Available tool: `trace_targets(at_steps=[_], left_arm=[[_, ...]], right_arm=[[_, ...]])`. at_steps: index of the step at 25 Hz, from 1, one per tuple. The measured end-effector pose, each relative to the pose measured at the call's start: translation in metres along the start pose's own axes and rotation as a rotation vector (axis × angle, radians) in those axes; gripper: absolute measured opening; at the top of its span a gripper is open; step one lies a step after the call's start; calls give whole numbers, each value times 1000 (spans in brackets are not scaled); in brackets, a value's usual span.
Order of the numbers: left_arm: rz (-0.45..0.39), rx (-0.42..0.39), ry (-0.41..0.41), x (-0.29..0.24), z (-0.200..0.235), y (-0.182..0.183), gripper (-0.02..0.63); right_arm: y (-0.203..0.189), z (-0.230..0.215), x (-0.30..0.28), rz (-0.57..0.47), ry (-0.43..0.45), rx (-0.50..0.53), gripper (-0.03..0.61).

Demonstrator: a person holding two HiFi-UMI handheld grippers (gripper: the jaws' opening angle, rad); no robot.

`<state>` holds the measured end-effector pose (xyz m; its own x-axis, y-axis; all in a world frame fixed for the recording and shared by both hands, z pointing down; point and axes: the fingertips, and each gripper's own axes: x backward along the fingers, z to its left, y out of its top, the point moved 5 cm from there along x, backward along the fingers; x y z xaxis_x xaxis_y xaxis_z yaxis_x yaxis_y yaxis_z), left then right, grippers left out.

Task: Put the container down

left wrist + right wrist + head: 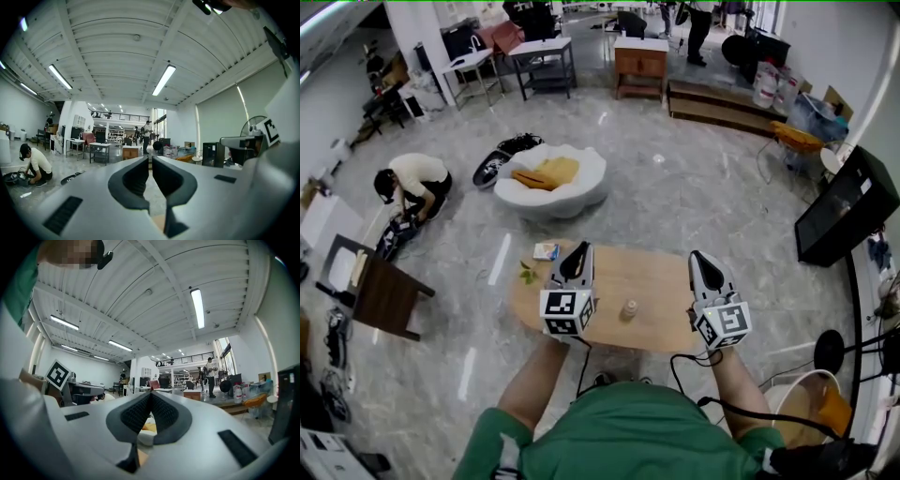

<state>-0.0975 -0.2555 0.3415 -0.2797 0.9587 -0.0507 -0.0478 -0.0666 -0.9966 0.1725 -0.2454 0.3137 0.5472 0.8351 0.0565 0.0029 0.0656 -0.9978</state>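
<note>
Jaws of the left gripper (pixel 581 251) are pressed together on nothing, held level over the desk (pixel 654 272); to its right the small container (pixel 629 308) stands upright on the wood, untouched; the right gripper (pixel 698 257) is likewise closed and empty. Setting-down looks done; the next move calls only for drawing both grippers back without knocking it.

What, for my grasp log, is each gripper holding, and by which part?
Nothing: the left gripper and right gripper are both shut, empty; the small container stands on the table.
</note>
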Motion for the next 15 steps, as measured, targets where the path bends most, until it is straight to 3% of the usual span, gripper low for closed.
trace_targets(at_steps=[15], left_arm=[[21, 10, -1, 5, 8, -10, 38]], right_arm=[[-8, 10, 0, 19, 4, -4, 12]])
